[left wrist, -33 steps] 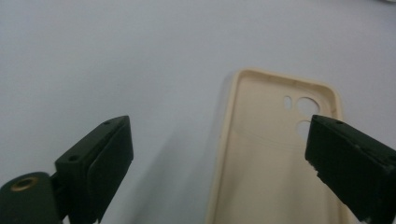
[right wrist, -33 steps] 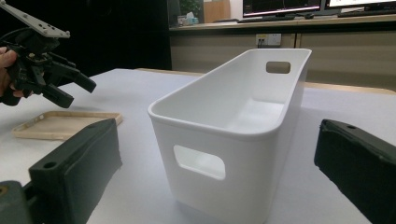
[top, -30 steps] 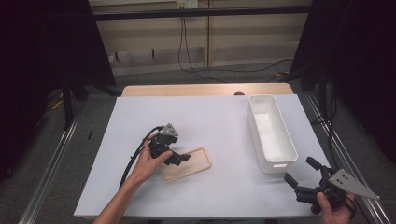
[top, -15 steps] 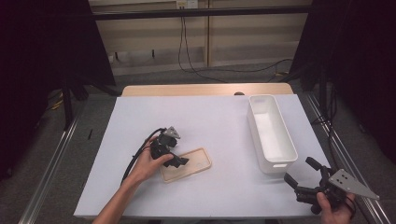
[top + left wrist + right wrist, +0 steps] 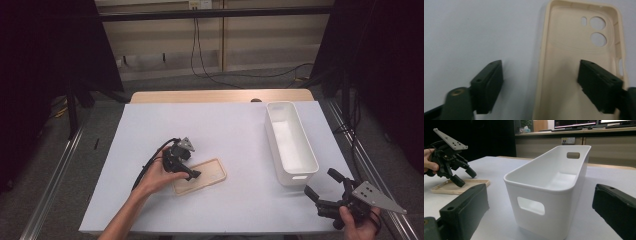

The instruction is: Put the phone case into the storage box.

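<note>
A cream phone case [image 5: 207,176] lies hollow side up on the white table, camera holes at its far end [image 5: 596,30]. My left gripper [image 5: 187,173] points down at the case's near-left part. In the left gripper view the left gripper [image 5: 541,75] straddles one long side wall: one jaw is over the table, the other inside the case. Its jaws have just been closing, but the pads stand clear of the wall. My right gripper [image 5: 321,183] is held open at the table's front right corner, nothing in it. It faces the white bin, with the left gripper [image 5: 465,178] visible beyond.
A long white bin [image 5: 272,135] with handle holes stands at the right side of the table; its end wall [image 5: 549,195] is close in front of the right gripper [image 5: 540,193]. The left gripper's cable [image 5: 150,165] loops beside the hand. A wooden strip runs along the table's far edge.
The left gripper's jaws have drawn closer together over the case's side wall. Both hands stay where they were.
</note>
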Available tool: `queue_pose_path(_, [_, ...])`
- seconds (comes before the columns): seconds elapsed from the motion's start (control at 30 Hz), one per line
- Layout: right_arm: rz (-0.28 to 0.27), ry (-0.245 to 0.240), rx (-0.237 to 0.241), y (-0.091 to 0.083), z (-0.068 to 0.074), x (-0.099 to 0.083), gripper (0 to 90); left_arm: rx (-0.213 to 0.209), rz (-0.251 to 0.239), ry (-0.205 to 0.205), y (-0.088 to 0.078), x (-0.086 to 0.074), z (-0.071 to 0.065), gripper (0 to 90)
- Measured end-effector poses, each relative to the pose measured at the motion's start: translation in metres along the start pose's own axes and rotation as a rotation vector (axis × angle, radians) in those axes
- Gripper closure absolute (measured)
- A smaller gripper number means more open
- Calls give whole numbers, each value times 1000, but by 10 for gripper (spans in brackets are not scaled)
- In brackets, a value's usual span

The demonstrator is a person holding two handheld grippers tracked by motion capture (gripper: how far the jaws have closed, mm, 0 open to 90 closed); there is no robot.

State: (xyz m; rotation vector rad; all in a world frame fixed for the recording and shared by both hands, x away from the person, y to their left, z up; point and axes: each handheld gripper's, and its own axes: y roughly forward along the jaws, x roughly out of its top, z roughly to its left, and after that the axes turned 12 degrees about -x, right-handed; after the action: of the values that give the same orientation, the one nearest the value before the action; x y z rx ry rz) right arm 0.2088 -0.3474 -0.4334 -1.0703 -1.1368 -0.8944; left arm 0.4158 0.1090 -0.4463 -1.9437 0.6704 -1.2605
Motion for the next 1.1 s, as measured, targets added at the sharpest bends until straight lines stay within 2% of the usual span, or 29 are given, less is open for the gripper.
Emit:
queue_pose_path(0.1, [3, 2, 0, 0, 0, 0, 2, -4, -6, -7, -1, 0, 1, 289])
queue_pose_path(0.17, [4, 0, 1, 0, 0, 0, 2, -14, 5, 0, -3, 1, 2, 391])
queue_pose_path(0.23, [4, 1, 0, 0, 0, 0, 2, -22, 15, 6, -4, 2, 3, 445])
queue_pose_path(0.47, [4, 1, 1, 0, 0, 0, 2, -50, 26, 4, -4, 5, 3, 536])
queue_pose_path(0.7, [5, 2, 2, 0, 0, 0, 2, -87, 30, 0, -6, 5, 6, 687])
queue_pose_path(0.8, [7, 0, 3, 1, 0, 0, 2, -93, 27, -8, -6, 5, 6, 718])
queue_pose_path(1.1, [8, -4, 6, 1, 0, 0, 2, -93, 47, -19, -5, 8, 6, 724])
